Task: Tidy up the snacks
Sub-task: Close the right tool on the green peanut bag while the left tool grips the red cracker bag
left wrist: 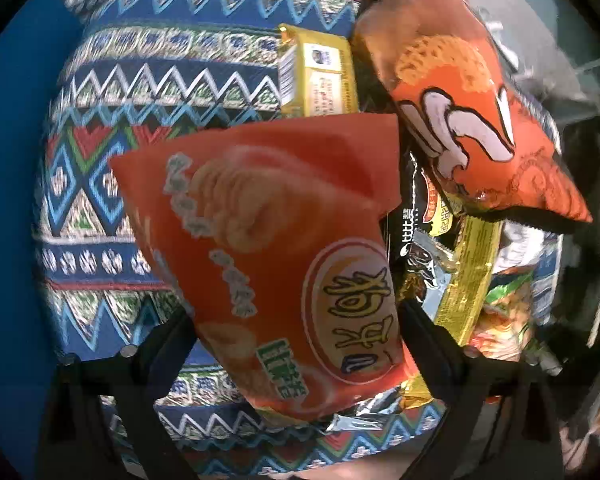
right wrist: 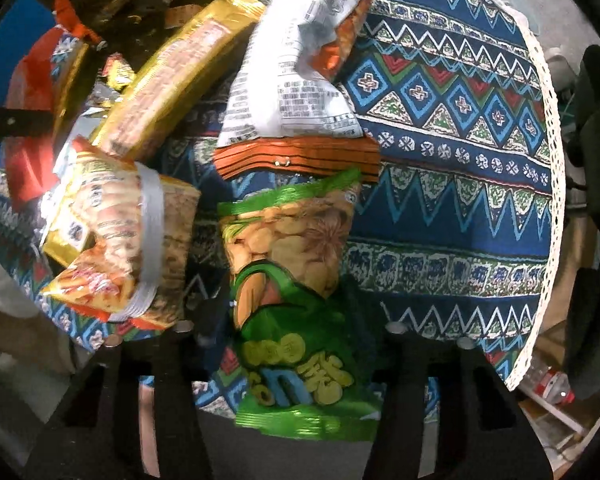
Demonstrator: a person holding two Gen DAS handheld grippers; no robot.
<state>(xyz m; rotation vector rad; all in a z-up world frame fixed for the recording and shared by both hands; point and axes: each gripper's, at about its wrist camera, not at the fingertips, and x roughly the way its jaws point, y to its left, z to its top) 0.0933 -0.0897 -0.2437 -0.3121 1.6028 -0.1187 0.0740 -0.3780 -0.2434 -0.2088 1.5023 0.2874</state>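
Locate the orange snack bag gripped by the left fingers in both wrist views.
Left wrist: the orange snack bag fills the centre of the picture, between the two fingers.
Right wrist: it shows only as a red-orange patch at the far left edge, beyond the snack pile.
Shared landmark: the blue patterned tablecloth under everything.

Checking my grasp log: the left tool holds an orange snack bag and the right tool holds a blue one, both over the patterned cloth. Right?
Not quite. The right wrist view shows the right tool holding a green snack bag, not a blue one. The left tool does hold an orange snack bag, both over the patterned cloth.
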